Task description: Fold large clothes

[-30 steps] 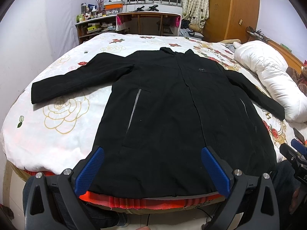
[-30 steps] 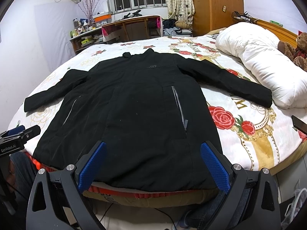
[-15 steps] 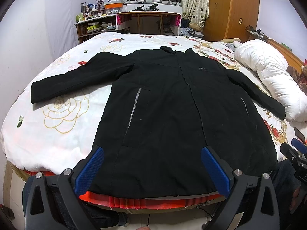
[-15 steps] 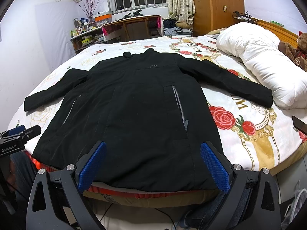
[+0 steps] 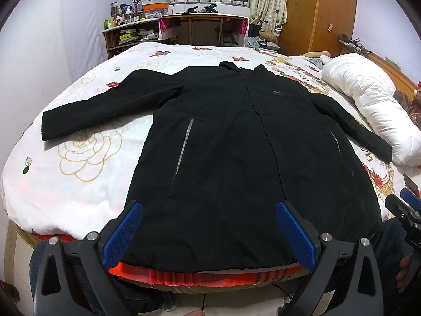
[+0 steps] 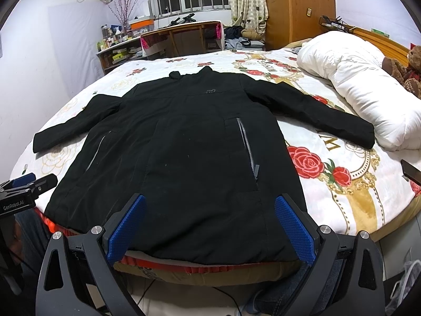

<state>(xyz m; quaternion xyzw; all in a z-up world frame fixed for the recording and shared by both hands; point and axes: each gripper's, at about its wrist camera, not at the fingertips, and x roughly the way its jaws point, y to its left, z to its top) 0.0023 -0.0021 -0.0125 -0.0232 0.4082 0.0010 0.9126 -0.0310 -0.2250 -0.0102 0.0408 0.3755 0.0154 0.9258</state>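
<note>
A long black coat (image 5: 231,142) lies flat, front up, on the rose-patterned bed (image 5: 86,158), sleeves spread to both sides, collar at the far end and hem at the near edge. It also shows in the right wrist view (image 6: 184,147). My left gripper (image 5: 209,233) is open and empty, hovering just short of the hem's left half. My right gripper (image 6: 209,230) is open and empty, just short of the hem's right half. The right gripper also shows at the left view's right edge (image 5: 405,210); the left gripper shows at the right view's left edge (image 6: 23,189).
A rolled white duvet (image 6: 368,89) lies along the bed's right side, touching the right sleeve's cuff. A teddy bear (image 6: 410,65) sits behind it. A desk (image 5: 202,26) and a cluttered shelf (image 5: 126,31) stand beyond the bed, a wooden wardrobe (image 5: 318,13) at back right.
</note>
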